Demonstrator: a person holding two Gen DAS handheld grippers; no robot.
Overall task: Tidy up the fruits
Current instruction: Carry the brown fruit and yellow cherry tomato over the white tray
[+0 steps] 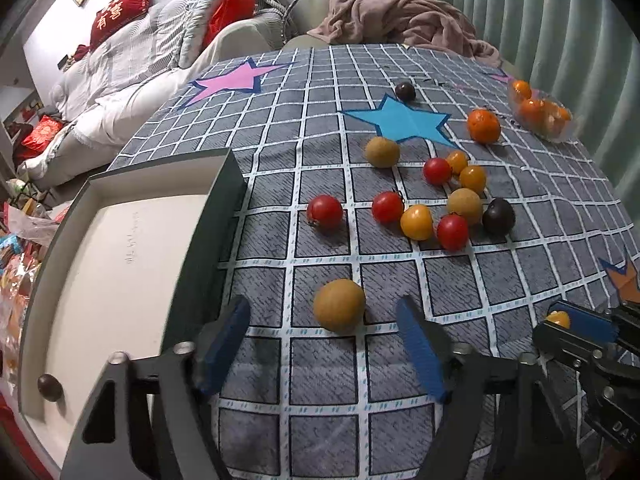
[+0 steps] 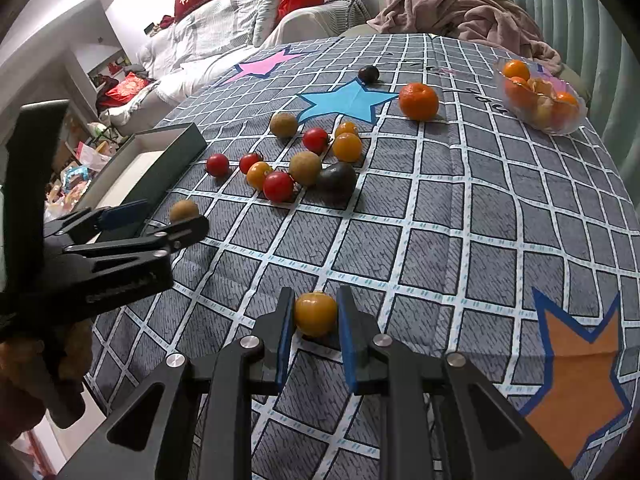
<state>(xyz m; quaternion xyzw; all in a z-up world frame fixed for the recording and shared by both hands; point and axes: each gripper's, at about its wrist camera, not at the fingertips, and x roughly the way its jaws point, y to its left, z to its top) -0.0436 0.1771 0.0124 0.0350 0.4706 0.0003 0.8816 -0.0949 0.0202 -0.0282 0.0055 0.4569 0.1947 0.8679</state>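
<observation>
My left gripper (image 1: pixel 324 320) is open with a tan round fruit (image 1: pixel 339 311) lying on the cloth between its blue fingers; it also shows in the right wrist view (image 2: pixel 158 216) by the same fruit (image 2: pixel 184 211). My right gripper (image 2: pixel 314 314) is shut on a yellow tomato (image 2: pixel 315 313) just above the cloth; in the left wrist view this gripper (image 1: pixel 568 322) holds the tomato (image 1: pixel 559 318) at the right edge. A cluster of red, yellow, tan and dark fruits (image 1: pixel 424 204) lies mid-table. A mandarin (image 2: pixel 418 101) sits further back.
A dark box with a white inside (image 1: pixel 120 280) stands at the left and holds one dark fruit (image 1: pixel 49 387). A clear bowl of oranges (image 2: pixel 540 98) stands at the far right. A lone dark fruit (image 1: pixel 405 91) lies beyond the blue star. Sofa and blanket lie behind the table.
</observation>
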